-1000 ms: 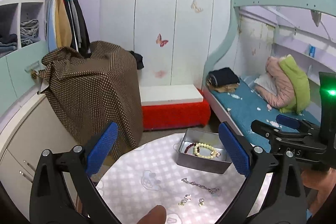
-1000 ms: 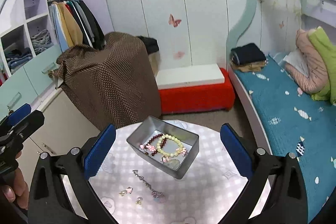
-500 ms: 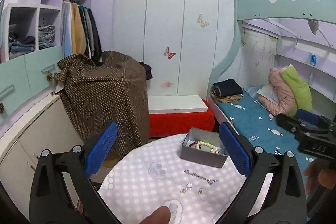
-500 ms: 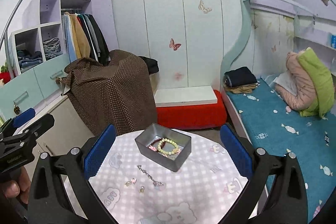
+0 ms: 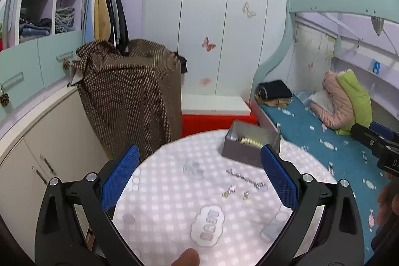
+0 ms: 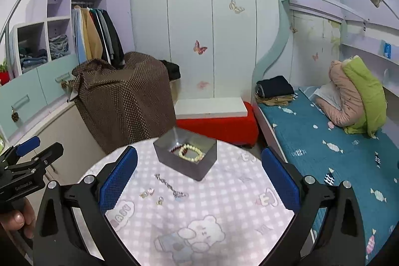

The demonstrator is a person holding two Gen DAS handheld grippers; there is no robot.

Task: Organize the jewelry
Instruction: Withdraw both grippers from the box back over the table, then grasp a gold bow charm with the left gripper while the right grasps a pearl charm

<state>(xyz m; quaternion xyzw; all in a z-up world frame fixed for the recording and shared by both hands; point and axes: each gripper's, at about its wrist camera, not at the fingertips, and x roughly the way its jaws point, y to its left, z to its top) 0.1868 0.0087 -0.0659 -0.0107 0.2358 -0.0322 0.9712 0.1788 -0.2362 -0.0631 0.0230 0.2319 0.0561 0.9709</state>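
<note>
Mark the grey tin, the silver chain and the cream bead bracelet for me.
grey tin (image 6: 199, 167): right wrist view, on its near outer wall.
silver chain (image 6: 167, 186): right wrist view, mid-length, lying on the tablecloth.
cream bead bracelet (image 6: 190, 153): right wrist view, on the beads, inside the tin.

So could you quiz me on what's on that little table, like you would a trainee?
1. True or false: the silver chain lies inside the grey tin.
2. Which is already in the tin? A) a pale bead bracelet B) a watch C) a key
3. Fill in: both the left gripper and the right gripper hang over the table with jaws ____.

Key:
1. False; it lies on the tablecloth in front of the tin, near the small earrings.
2. A
3. open, holding nothing
</note>
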